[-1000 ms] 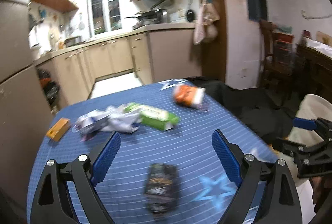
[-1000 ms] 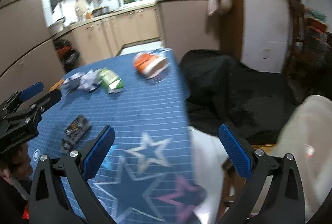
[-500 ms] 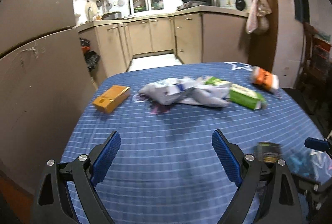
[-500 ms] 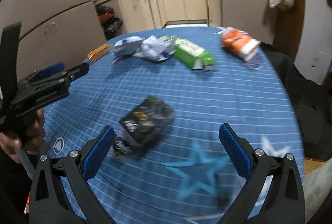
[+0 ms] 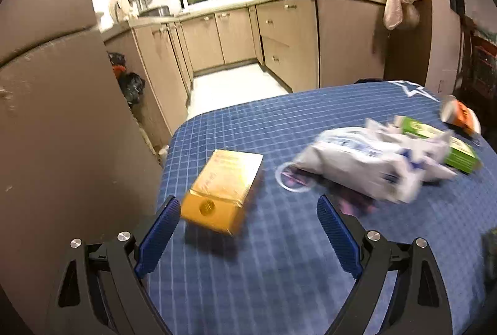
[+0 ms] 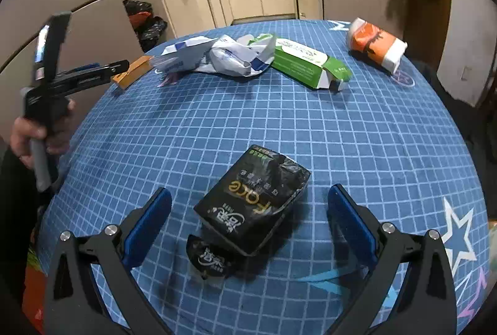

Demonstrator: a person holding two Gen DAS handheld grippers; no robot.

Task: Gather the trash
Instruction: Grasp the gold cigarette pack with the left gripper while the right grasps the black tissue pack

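Both grippers have swung in, jaws open: left (image 5: 248,217) framing the yellow box (image 5: 223,192), right (image 6: 248,210) straddling the black pack (image 6: 251,207), ready to grab.

L gripper (image 5: 248,232) jaws wide, R gripper (image 6: 248,223) same — both empty

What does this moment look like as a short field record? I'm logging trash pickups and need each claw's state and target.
surface: blue checked table
left claw: open, by the yellow box
right claw: open, astride the black pack, not gripping
other trash: white bag, green box, orange pack
held: nothing
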